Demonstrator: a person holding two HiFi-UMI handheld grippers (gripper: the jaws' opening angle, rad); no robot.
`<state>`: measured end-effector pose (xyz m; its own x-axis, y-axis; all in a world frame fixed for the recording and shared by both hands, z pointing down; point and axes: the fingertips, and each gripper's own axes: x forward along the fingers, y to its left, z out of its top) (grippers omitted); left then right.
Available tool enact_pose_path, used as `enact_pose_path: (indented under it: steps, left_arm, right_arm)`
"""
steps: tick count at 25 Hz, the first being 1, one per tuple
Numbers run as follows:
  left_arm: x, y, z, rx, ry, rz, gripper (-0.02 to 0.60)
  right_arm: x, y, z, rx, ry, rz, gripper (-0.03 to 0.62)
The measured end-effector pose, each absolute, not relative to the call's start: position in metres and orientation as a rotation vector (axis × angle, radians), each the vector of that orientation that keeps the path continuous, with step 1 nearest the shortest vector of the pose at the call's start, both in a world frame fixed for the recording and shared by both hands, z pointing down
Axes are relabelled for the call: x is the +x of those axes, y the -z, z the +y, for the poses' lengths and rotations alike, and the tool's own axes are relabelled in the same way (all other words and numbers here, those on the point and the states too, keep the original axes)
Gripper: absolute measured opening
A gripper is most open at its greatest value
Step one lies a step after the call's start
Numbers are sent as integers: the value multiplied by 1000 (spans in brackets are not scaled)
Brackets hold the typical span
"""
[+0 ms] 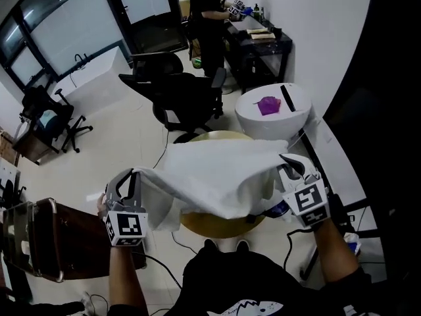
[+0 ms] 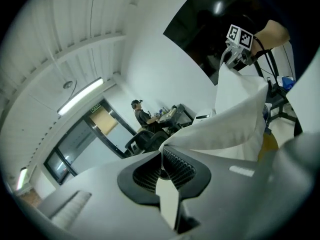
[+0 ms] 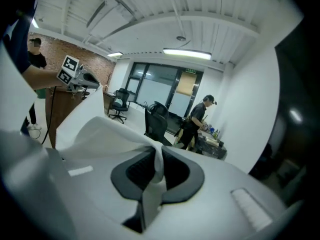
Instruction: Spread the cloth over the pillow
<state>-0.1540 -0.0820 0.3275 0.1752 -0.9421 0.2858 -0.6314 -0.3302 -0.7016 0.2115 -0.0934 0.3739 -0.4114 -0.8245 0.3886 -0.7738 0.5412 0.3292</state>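
Cloth (image 1: 217, 176), white, was stretched between the two grippers and sagged at its middle. The left gripper (image 1: 133, 176) had its jaws closed tight on one corner. The right gripper (image 1: 286, 163) was clamped likewise on the opposite corner (fabric was pinched between the pads in each gripper view). A round yellow pillow (image 1: 204, 224) lay beneath the cloth, below and ahead of both grippers, largely covered.

Black office chair (image 1: 187, 94) mid-floor. Behind it: person (image 1: 207, 18) standing at dark desk (image 1: 260, 48). Right of chair: white round stand (image 1: 253, 120) bearing purple object (image 1: 268, 104). Far left of chair: smaller black chair (image 1: 56, 118).
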Motion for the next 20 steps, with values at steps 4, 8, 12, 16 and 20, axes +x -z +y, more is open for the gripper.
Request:
enact_pose_path:
  steps: [4,8,12,16,20]
  left_arm:
    - [-164,-369,-124,-2115,1038,1444,5]
    - [-179,-424,-164,-2224,1116,1381,5]
    - [-190,-469,-195,-2335,1199,1293,5]
    - [-197,-508,-217,-2406,1295,1193,5]
    - [-202,-543,-224,-2450,1409,1140,5]
  right_arm:
    - [233,-402,-109,1330,52,-2184,18]
    - [245,-441,-128,1342,-86,-2077,18]
    - [251,-481,-150,1348,-219,-1974,18]
    - [261,-520,-172,1361,-309,-1885,20]
    - [270,-551,-186,1336,-381,-1822,20]
